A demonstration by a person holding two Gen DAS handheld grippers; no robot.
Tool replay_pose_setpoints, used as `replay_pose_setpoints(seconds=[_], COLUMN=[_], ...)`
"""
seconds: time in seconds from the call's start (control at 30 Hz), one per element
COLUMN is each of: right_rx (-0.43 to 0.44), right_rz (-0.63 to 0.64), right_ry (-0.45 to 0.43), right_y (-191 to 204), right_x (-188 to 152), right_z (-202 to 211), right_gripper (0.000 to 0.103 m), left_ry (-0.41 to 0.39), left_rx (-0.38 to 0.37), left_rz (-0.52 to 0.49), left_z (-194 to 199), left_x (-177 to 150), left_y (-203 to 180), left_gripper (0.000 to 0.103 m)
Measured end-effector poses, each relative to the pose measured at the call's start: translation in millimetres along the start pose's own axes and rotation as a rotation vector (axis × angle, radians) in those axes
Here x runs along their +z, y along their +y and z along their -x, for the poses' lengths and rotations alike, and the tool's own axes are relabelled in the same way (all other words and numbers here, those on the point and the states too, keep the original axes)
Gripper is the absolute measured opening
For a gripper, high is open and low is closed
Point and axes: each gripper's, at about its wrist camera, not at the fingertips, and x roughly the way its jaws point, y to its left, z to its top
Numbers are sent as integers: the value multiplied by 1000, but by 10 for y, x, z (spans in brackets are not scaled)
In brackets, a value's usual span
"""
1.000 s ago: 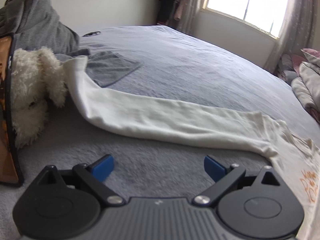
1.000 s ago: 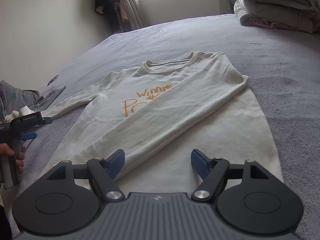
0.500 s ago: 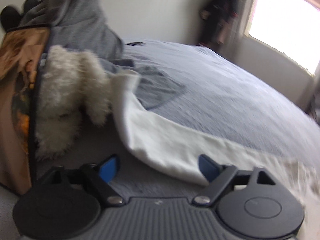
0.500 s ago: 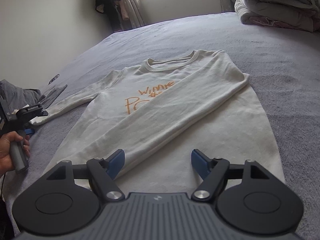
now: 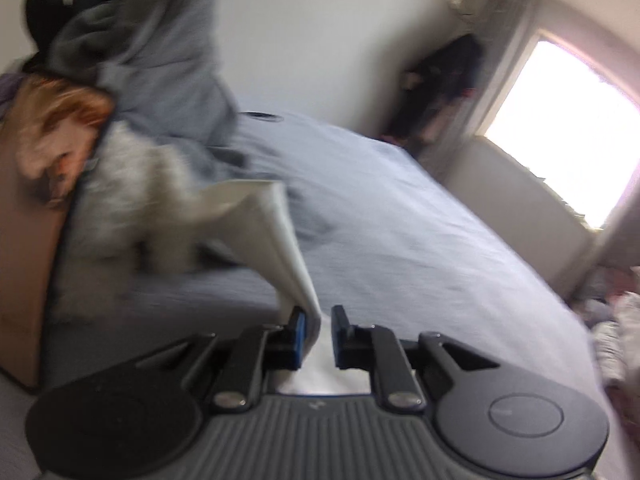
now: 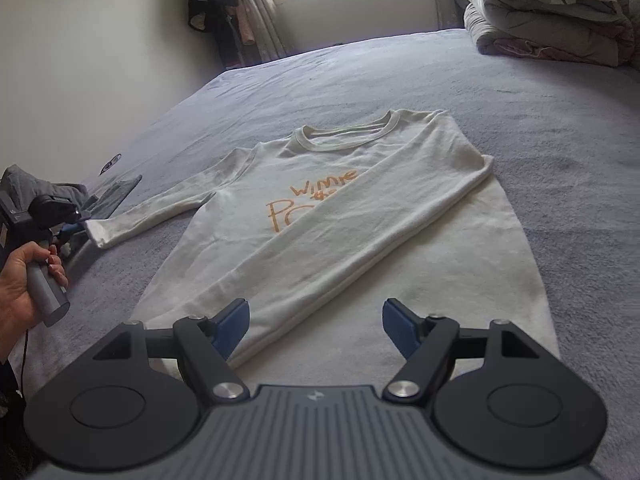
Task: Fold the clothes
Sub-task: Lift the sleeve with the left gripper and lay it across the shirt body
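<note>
A cream long-sleeved shirt (image 6: pixel 400 248) with orange lettering lies flat on the grey bed (image 6: pixel 560 128), its right sleeve (image 6: pixel 384 216) folded across the chest. Its left sleeve (image 6: pixel 160 212) stretches out to the left. My left gripper (image 6: pixel 76 226), held in a hand (image 6: pixel 24 280), is at that sleeve's cuff. In the blurred left wrist view its jaws are closing, and the left gripper (image 5: pixel 320 320) pinches the white sleeve (image 5: pixel 280 232), which rises off the bed. My right gripper (image 6: pixel 316 316) hovers open over the shirt's hem with nothing between its fingers.
A pile of grey clothes (image 5: pixel 152 60), a fluffy white toy (image 5: pixel 132 200) and a printed cushion (image 5: pixel 32 200) crowd the left side of the bed. Folded quilts (image 6: pixel 552 12) sit at the far right. A flat grey garment (image 6: pixel 116 192) lies behind the sleeve.
The left gripper's jaws have gone from wide open to nearly closed around the sleeve cuff, and it has rolled and lifted the cuff. The right gripper rose slightly, still open.
</note>
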Motion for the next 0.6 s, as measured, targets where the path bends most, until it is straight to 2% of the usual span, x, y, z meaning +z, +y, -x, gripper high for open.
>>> replay_pose_setpoints(seconds=[0.23,0.4,0.6], right_rx=[-24,-28,26], right_rz=[33,-45,-127], right_ry=[-84,-120,-151], right_y=[294,351,214], right_x=[282,485,582], right_z=[390,449,286], right_gripper=[76,77,77], left_ry=[88,159,260], left_rx=[-269,-450,-670], left_rz=[-67,-209,-400], left_z=[360,692,887], left_x=[-125,-327,-585], left_y=[-548,-880,-1128], left_gripper=[13,13,13])
